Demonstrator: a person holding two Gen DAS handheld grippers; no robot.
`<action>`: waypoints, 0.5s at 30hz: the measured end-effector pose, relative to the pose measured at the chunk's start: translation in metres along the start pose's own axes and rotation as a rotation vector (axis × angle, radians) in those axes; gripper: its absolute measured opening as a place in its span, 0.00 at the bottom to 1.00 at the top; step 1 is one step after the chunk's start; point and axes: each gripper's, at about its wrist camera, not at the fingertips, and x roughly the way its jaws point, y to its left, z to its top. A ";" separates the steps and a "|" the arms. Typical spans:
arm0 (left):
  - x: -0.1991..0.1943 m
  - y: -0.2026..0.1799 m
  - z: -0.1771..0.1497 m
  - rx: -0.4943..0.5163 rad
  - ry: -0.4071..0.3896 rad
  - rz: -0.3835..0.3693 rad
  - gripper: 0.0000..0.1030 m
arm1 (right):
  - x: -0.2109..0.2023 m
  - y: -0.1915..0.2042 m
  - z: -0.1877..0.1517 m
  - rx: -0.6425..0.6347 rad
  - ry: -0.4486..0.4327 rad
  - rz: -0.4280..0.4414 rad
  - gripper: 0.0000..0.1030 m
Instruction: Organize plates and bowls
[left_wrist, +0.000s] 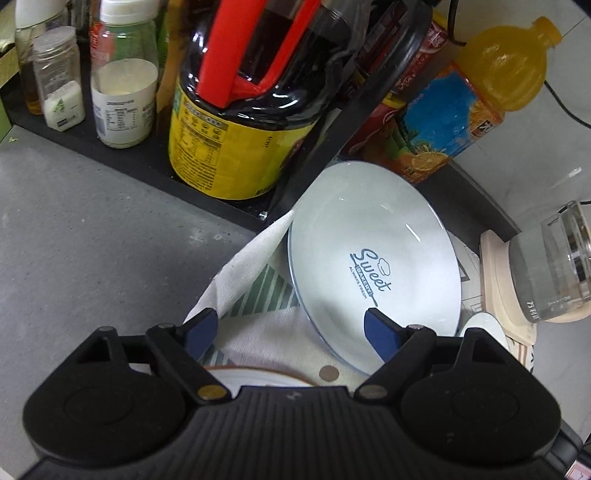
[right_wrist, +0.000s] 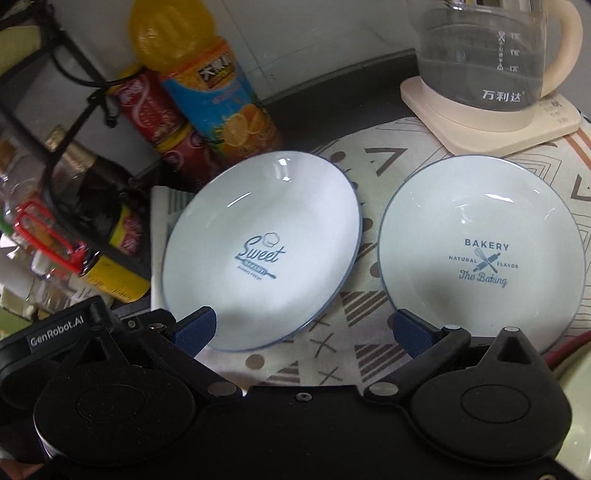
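Two white blue-rimmed plates lie on a patterned cloth (right_wrist: 332, 354). The "Sweet" plate (right_wrist: 258, 251) is on the left and the "Bakery" plate (right_wrist: 480, 251) on the right. My right gripper (right_wrist: 303, 330) hovers open above the cloth, one blue pad in front of each plate's near rim and nothing gripped. In the left wrist view the "Sweet" plate (left_wrist: 373, 258) lies just ahead and to the right. My left gripper (left_wrist: 291, 328) is open, its right pad over that plate's near edge. A brown-rimmed white dish (left_wrist: 255, 374) peeks out beneath the gripper body.
A black rack behind the plates holds a dark jug with a red handle (left_wrist: 240, 110), spice jars (left_wrist: 59, 81), red cans (right_wrist: 159, 114) and an orange juice bottle (left_wrist: 480, 92). A glass kettle on a cream base (right_wrist: 487, 74) stands at the back right. Grey counter (left_wrist: 92, 240) lies to the left.
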 end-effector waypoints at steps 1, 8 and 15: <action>0.003 -0.001 0.000 -0.002 -0.001 0.001 0.79 | 0.003 -0.001 0.001 0.008 0.002 -0.004 1.00; 0.025 -0.003 0.005 -0.040 0.034 0.012 0.43 | 0.021 0.001 0.009 0.033 -0.002 -0.010 0.77; 0.040 -0.006 0.007 -0.040 0.038 0.001 0.23 | 0.043 -0.006 0.010 0.094 0.058 -0.006 0.47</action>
